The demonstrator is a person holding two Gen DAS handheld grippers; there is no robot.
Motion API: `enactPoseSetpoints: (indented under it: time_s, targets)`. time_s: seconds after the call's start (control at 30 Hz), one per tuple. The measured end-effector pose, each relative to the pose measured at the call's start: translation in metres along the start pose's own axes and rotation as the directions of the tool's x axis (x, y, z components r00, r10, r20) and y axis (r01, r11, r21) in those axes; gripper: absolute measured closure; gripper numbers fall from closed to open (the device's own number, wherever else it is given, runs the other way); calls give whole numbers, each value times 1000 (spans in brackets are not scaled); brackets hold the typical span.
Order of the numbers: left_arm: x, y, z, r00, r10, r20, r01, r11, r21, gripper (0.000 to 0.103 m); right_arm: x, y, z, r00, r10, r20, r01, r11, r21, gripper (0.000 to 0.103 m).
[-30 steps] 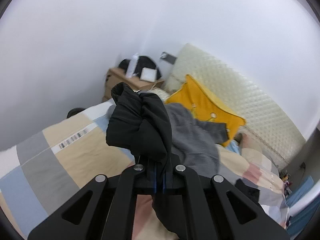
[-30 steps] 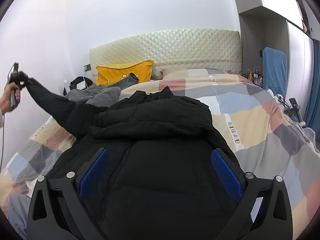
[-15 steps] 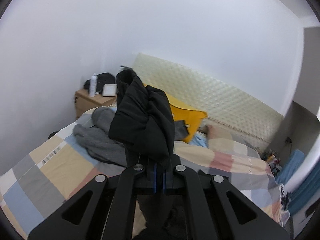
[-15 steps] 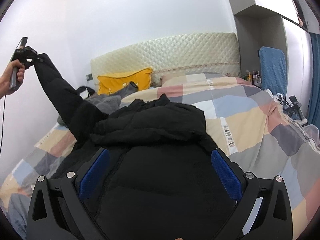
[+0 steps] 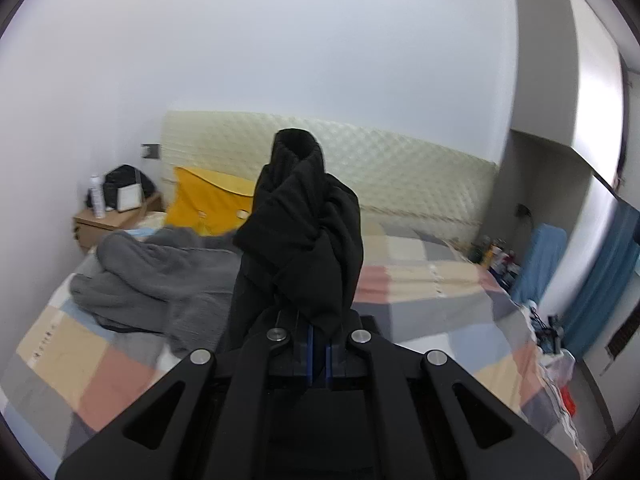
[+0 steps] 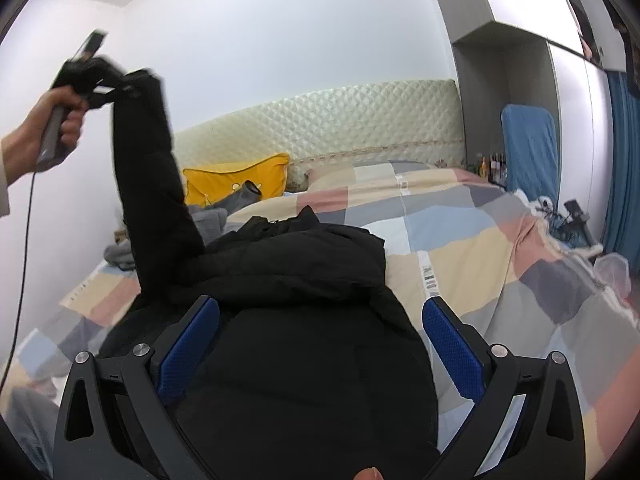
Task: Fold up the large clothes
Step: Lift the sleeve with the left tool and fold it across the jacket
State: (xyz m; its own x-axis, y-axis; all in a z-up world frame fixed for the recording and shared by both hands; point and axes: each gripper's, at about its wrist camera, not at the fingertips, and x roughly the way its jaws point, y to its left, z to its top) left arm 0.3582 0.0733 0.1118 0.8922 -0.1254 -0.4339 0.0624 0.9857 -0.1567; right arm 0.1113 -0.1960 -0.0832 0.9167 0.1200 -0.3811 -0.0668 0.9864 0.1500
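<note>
Black jacket (image 6: pixel 296 320) lies on the bed (image 6: pixel 480 248), hood toward the headboard (image 6: pixel 340 120). My left gripper (image 5: pixel 318 344) has its jaws clamped on the sleeve (image 6: pixel 148 168) cuff, lifted high above the jacket's left side, I judge so it can swing across the body for the fold. My right gripper (image 6: pixel 320 344) hangs low over the jacket's middle, jaws wide open, gripping nothing, probably ready to pin the body flat. Grey garment (image 5: pixel 160 276) is bunched left of the jacket, by the yellow pillow (image 5: pixel 208 200).
</note>
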Motion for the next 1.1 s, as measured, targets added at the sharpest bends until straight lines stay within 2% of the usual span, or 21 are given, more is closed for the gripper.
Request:
enactPoseSetpoints:
  time_s: [0.17,0.33,0.53,0.63,0.8,0.93,1.0,1.1]
  targets:
    - [27,-51,-20,996,-70,-46,72,997,33,100,-3,-1,-1,1000,-19,12,19,1000,-7,1]
    - [58,-92,-49,986,-134,-103,140,989,55,100,-4,-12,-2,1000,2,12,-3,999,34,1]
    - [93,-144,-92,965,-186,-186,208,973,104,100,0,-16,-4,999,42,8,-42,998,42,1]
    - [118,-170,-124,949,-198,-246,236,962,136,100,5,-16,-5,999,50,-6,-49,998,38,1]
    - [153,-201,-184,922,-194,-336,267,945,188,100,12,-23,-8,998,65,-19,-63,996,65,1]
    - [180,-208,-228,901,-186,-392,270,948,171,100,19,-25,-11,997,66,-33,-64,996,69,1]
    - [199,-210,-248,886,-150,-439,254,948,190,100,22,-25,-12,996,74,-40,-71,995,70,1]
    - [215,-208,-271,882,-111,-459,230,949,214,100,28,-25,-13,995,82,-59,-78,994,77,1]
